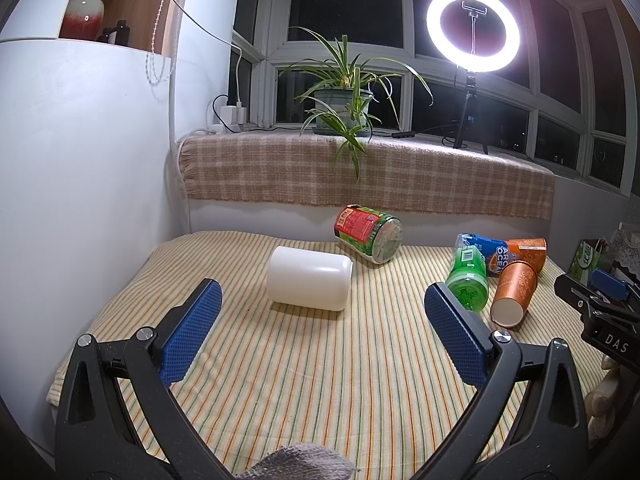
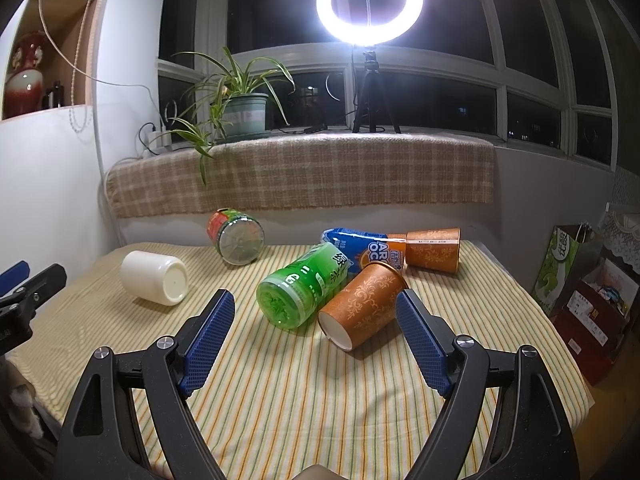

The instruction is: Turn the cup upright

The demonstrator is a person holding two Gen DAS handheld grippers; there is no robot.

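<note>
A white cup [image 1: 309, 279] lies on its side on the striped tablecloth [image 1: 320, 360], just ahead of my open left gripper [image 1: 322, 300]; in the right wrist view the cup [image 2: 154, 278] lies at the left with its base towards me. An orange paper cup [image 2: 362, 306] lies on its side between the fingertips of my open right gripper [image 2: 316, 308]; it also shows in the left wrist view [image 1: 513, 294]. A second orange cup [image 2: 432, 250] lies behind it. Both grippers are empty.
A green bottle [image 2: 300, 290], a blue bottle [image 2: 360, 246] and a red-green can [image 2: 236, 240] lie on the cloth. A plant pot [image 2: 244, 116] and ring light [image 2: 368, 4] stand on the sill. Bags [image 2: 568, 272] stand right of the table. The right gripper shows at the edge [image 1: 600, 300].
</note>
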